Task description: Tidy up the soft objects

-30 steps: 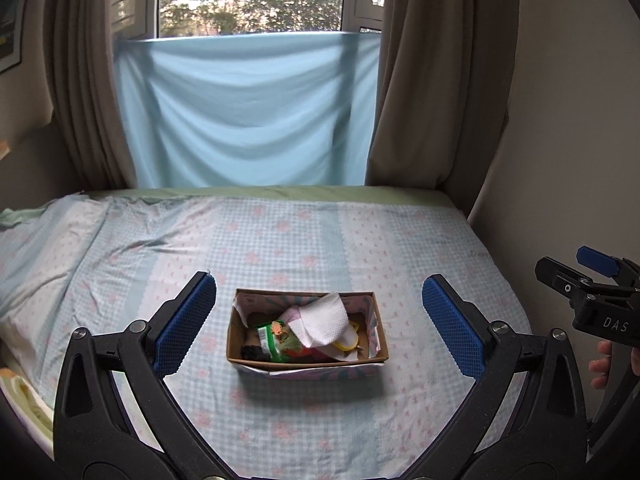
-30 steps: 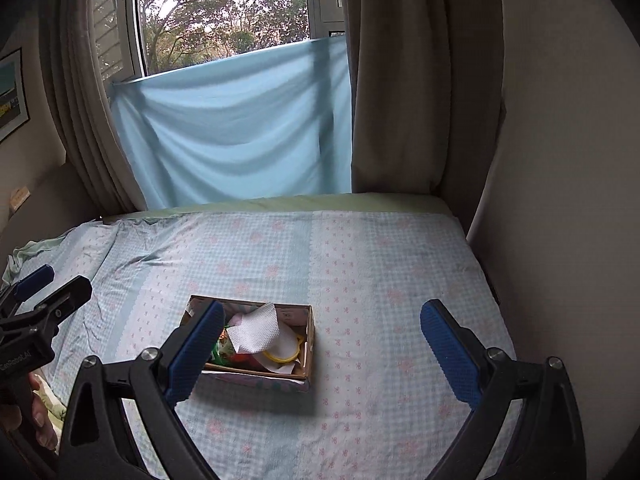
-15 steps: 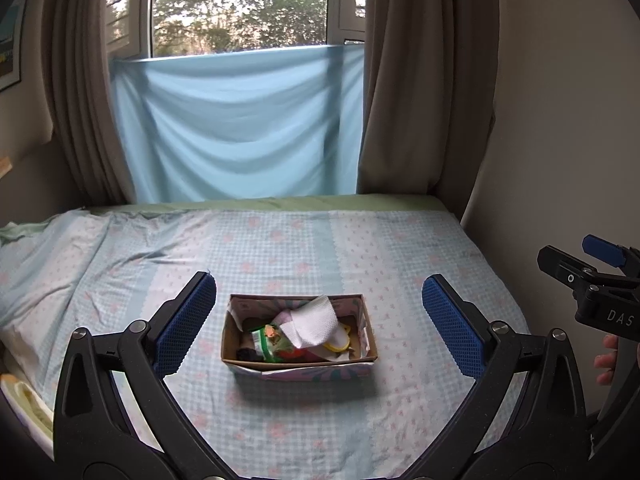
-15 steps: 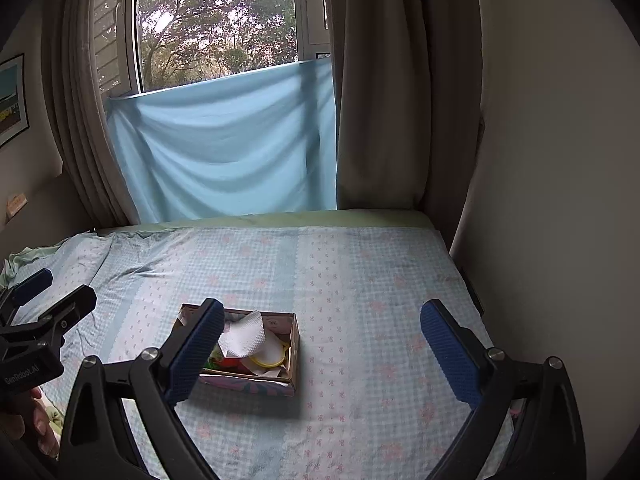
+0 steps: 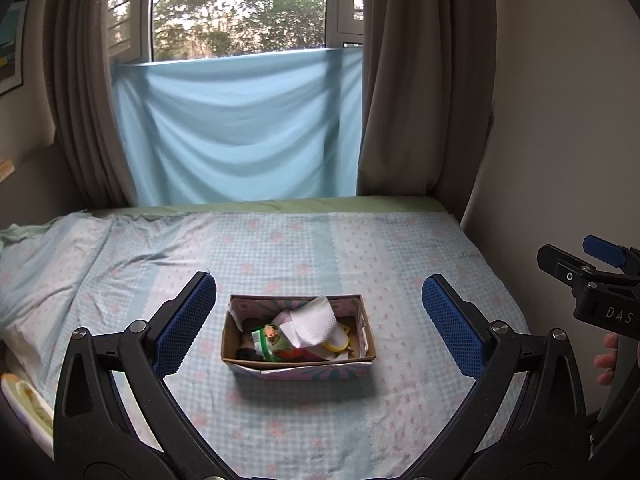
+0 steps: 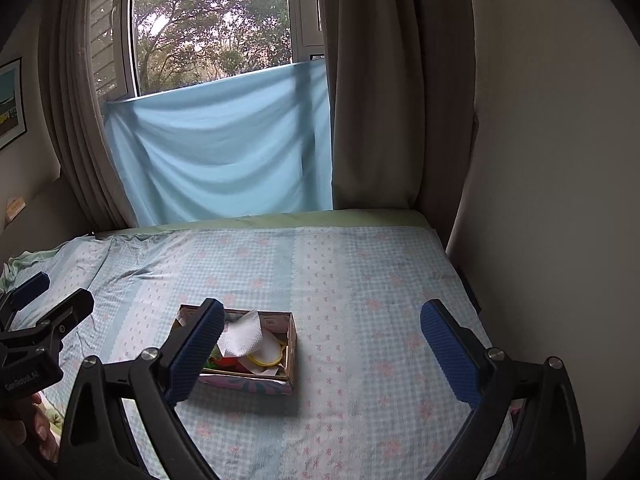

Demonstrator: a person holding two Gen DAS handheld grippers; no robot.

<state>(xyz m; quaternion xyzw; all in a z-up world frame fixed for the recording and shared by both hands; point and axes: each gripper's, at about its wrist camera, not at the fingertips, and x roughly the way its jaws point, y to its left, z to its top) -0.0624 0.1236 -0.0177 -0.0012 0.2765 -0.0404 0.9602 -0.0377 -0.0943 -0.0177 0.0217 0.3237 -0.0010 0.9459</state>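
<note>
Both sets of jaws are spread wide and hold nothing: the left gripper [image 5: 319,322] and right gripper [image 6: 322,346] hover above the bed [image 5: 400,248]. The box [image 5: 298,368] lies crosswise, its opening up, packed with a white cloth [image 5: 312,324]. Sorting looks finished or unstarted; next would be reaching in.
</note>
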